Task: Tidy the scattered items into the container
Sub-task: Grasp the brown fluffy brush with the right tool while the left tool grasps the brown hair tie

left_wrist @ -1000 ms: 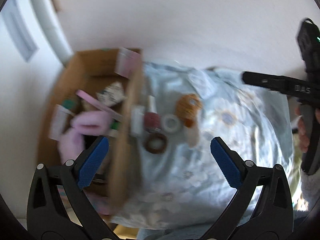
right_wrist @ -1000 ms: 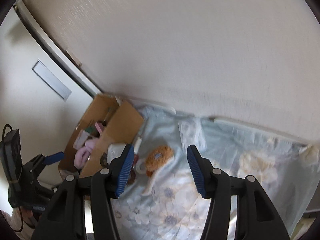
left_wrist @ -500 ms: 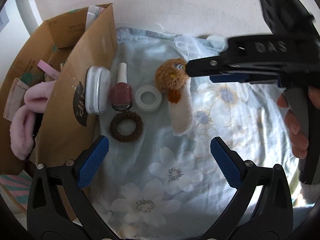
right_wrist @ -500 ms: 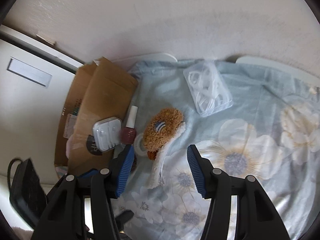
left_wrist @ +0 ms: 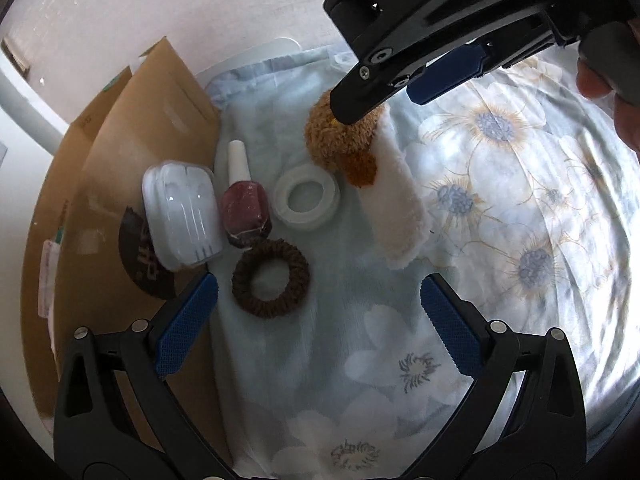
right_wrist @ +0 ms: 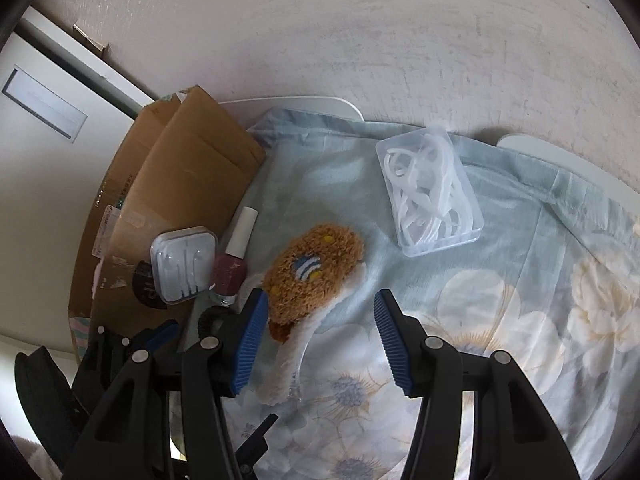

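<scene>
Hovering your right claw (right_wrist: 318, 338) agape over the plush slipper (right_wrist: 312, 272), centre frame: soft, light, pinch the brown fuzzy top; left claw (left_wrist: 318, 322) also agape.

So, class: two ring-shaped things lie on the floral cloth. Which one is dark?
The brown fabric hair tie, nearest the left gripper. The other ring, the tape roll, is pale and translucent.

The right gripper (right_wrist: 318, 340) hung with its jaws spread over the plush brown slipper (right_wrist: 314, 268), which lay on the floral sheet (right_wrist: 500, 320). A cardboard box (right_wrist: 192, 184) stood at the left (its flap bore a white case (right_wrist: 184, 264)), beside a nail polish bottle (right_wrist: 234, 258).
</scene>
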Demonstrator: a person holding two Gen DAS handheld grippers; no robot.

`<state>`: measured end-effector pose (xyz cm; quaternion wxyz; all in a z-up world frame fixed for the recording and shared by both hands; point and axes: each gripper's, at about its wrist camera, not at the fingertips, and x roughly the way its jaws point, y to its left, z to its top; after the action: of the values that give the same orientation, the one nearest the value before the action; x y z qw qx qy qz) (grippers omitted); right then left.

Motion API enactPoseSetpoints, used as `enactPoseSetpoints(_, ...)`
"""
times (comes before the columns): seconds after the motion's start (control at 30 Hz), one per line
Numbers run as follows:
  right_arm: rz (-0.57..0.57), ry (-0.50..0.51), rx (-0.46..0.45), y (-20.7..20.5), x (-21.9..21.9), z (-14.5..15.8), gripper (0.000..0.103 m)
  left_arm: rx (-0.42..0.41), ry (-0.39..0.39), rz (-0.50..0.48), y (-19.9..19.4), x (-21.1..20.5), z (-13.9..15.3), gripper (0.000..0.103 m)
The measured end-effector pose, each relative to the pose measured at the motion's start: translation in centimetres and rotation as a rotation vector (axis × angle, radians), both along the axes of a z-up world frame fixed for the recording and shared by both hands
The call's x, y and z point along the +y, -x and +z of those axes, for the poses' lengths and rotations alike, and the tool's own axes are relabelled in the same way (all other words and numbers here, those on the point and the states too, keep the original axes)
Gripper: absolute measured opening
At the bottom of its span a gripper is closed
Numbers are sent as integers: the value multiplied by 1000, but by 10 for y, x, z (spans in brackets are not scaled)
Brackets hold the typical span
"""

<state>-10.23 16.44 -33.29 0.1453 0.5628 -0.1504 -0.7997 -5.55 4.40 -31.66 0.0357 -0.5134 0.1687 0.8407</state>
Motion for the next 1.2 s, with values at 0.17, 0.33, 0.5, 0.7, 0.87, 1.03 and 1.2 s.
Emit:
enactPoseSetpoints(0.17,28,-19,15,1,-6,1,51,-45,-30,-3,11,-3,-6,102)
enactPoseSetpoints(0.33,58,-21,14,10,-11,2,51,-79,-111,-4,21,-10,-7,102)
enactPoseSetpoints(0.5,92,-6,0,21,-15,0,49,-87,-154,6,27,-16,-7,103)
enactPoseSetpoints(0.7,128,-69,-3,31,-24,-4,29,-95,-256,25,32,-29,-10,102)
enactPoseSetpoints(0.87,132,-90,4,35,-25,-2,20,-58,-266,32,31,-36,1,53)
enactPoseSetpoints(1.03,88,-58,34,34,-17,7,17,-62,-286,47,33,-45,5,10)
enactPoseSetpoints(1.2,66,-27,63,31,-8,19,14,-43,-310,55,30,-52,14,9)
